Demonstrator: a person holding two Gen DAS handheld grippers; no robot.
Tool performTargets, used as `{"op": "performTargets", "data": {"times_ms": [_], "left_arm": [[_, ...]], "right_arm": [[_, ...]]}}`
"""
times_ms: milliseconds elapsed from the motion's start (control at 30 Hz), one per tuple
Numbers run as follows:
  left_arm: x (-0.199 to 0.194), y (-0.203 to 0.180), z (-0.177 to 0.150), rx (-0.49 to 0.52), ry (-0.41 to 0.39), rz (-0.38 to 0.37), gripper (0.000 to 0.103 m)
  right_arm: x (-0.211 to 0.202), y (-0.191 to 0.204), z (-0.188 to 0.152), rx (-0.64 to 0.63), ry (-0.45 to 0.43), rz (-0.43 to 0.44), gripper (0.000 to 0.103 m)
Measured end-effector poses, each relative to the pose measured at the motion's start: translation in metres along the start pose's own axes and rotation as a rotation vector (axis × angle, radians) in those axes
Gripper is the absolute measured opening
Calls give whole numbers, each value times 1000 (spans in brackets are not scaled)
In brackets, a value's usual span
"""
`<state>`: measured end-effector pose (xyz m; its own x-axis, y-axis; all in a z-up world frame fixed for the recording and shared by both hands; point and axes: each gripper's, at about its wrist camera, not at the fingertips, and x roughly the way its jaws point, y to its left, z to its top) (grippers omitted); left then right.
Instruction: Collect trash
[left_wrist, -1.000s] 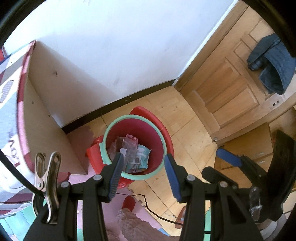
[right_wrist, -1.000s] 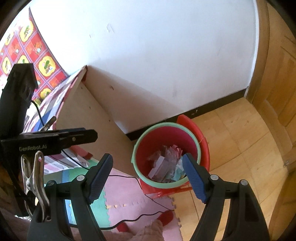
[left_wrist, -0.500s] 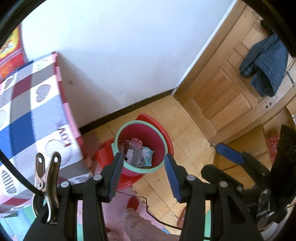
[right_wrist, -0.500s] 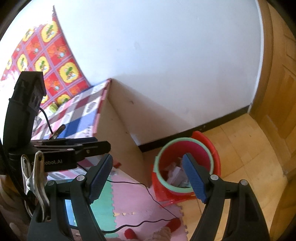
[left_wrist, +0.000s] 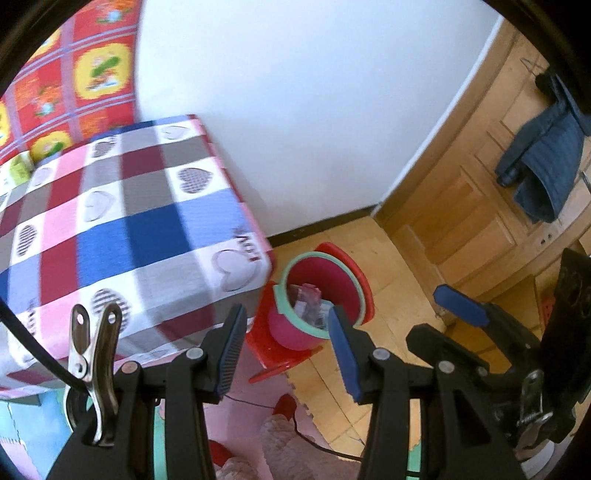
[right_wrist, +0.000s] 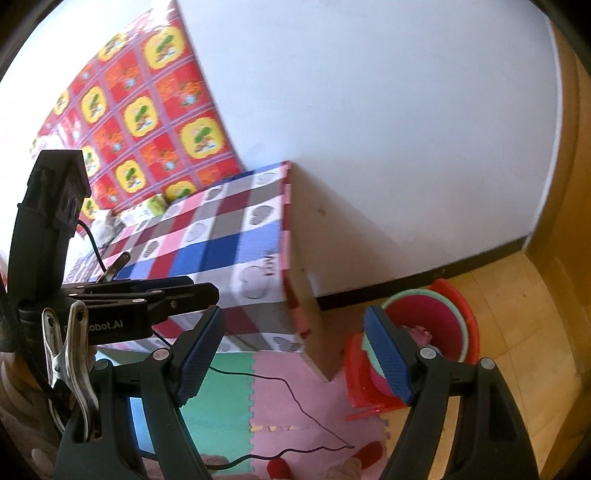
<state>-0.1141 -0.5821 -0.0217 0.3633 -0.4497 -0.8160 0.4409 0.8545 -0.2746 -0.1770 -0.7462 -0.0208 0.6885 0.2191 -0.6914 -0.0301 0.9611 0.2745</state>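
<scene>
Our left claw (left_wrist: 286, 349) is parted with nothing between its 2 blue pads, and our right claw (right_wrist: 295, 354) gapes wider, also bare. Both hang above the floor. The red bin (left_wrist: 317, 291) with a green rim stands on the wooden floor (left_wrist: 388, 295) against the wall, just beside the corner of the checked-cloth table (left_wrist: 129, 221). Crumpled wrappers (left_wrist: 308, 299) lie inside it. A thin black cable (right_wrist: 291, 398) trails across the foam mat (right_wrist: 229, 391).
</scene>
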Motion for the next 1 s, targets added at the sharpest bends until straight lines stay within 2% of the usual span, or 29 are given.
{"op": "performTargets", "data": {"times_ms": [267, 467, 733, 1000], "left_arm": [[-53, 55, -18, -84, -58, 69, 48], [-93, 98, -32, -142, -101, 135, 48], [-146, 159, -49, -241, -154, 237, 48], [-199, 218, -60, -352, -219, 350, 48]], "right_arm": [[9, 64, 2, -69, 17, 50, 79], [19, 116, 3, -109, 15, 125, 79], [37, 185, 10, -202, 28, 187, 79], [62, 255, 26, -292, 62, 300, 79]]}}
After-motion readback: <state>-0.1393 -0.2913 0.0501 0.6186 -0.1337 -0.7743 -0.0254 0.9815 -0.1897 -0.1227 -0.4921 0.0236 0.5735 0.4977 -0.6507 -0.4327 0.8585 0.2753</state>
